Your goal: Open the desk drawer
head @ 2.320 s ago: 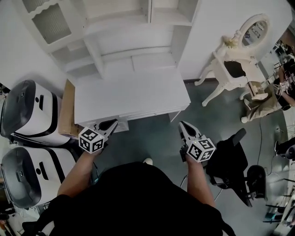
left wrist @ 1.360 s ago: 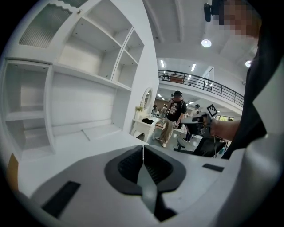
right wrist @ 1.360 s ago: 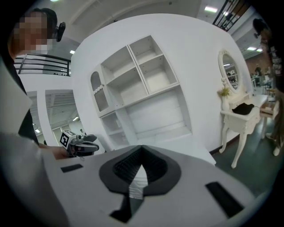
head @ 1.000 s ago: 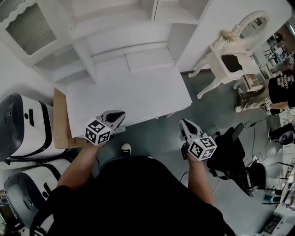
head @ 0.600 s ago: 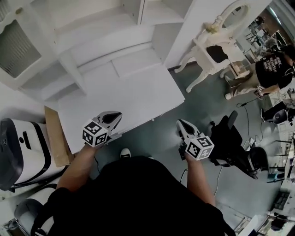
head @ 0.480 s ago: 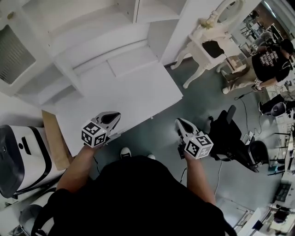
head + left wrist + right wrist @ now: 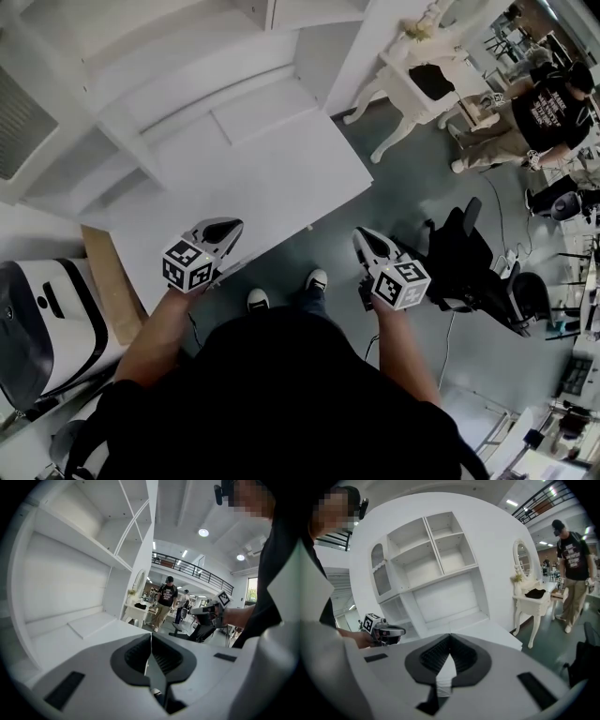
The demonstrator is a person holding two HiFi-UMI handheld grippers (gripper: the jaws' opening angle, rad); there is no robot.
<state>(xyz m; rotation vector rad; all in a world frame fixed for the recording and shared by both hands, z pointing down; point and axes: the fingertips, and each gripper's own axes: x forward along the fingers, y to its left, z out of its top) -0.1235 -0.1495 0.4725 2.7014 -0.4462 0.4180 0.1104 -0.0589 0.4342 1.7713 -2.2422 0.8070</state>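
I held the left gripper [image 7: 228,227] and right gripper [image 7: 362,236] at the bench [image 7: 281,169] front, jaws together and empty; the drawer seemingly not opened yet.

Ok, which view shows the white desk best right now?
Head view: the desk top and front edge show from above. The right gripper view shows its shelves and a far corner; the left gripper view only a strip of top.

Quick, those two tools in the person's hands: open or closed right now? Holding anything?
Left tool: closed, holding nothing.
Right tool: closed, holding nothing.
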